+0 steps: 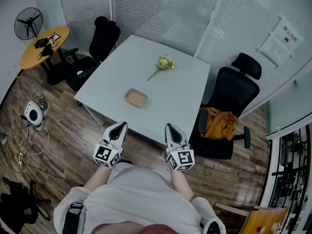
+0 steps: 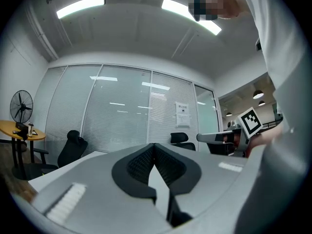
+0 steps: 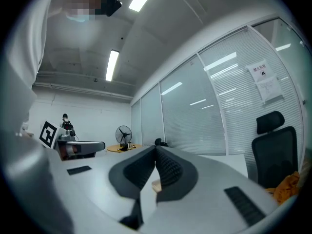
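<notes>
A person stands at the near edge of a white table (image 1: 187, 99), holding the left gripper (image 1: 119, 128) and the right gripper (image 1: 171, 130) close to the body and side by side, apparently a resting stance. Each has its jaws pressed together with nothing between them. They hang short of the tabletop and touch nothing. A shallow tan tray (image 1: 136, 98) lies nearest them, just in from the near edge. A yellow flower (image 1: 165, 63) lies well beyond it, toward the far side. An orange cloth (image 1: 218, 123) is heaped on the black chair (image 1: 237, 89) at right.
</notes>
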Demonstrator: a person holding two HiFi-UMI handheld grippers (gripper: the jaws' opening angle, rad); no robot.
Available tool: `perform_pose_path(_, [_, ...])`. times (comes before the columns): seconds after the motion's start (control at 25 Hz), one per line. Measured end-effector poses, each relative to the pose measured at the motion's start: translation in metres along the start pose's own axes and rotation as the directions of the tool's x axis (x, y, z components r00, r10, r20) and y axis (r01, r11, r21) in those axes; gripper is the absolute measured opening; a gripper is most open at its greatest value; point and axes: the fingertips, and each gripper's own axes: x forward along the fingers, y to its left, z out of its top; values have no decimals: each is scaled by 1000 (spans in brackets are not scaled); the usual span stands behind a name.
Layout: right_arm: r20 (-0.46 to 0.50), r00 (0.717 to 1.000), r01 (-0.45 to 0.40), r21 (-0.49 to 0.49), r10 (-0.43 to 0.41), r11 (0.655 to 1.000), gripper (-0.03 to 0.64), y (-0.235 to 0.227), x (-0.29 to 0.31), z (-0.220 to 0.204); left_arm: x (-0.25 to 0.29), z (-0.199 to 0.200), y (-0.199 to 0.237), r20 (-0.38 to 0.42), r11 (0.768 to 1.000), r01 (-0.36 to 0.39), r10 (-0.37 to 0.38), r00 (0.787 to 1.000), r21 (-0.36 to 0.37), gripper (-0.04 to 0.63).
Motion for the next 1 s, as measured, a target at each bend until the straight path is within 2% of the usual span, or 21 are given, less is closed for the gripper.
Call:
perform_pose_path(0.32, [-24, 1000, 18, 25, -17, 1000, 8, -10, 2, -13, 6, -14, -3, -41, 1000, 12, -13, 999, -20, 9])
perform_pose_path(0.48, [-35, 998, 61, 35, -60, 997, 8, -23, 9, -15, 28, -20, 4, -50, 998, 49, -50, 997, -30, 9])
perform_pose_path(0.8, [-55, 987, 152, 19, -151, 988, 8, -71, 52, -16, 110, -38, 25, -64, 986, 156, -159, 985, -58, 9])
perform_pose_path(1.0, [-67, 978, 194, -25, -196, 981, 8, -98, 99, -15, 163, -37, 59, -59, 977, 206, -209, 976, -55, 9])
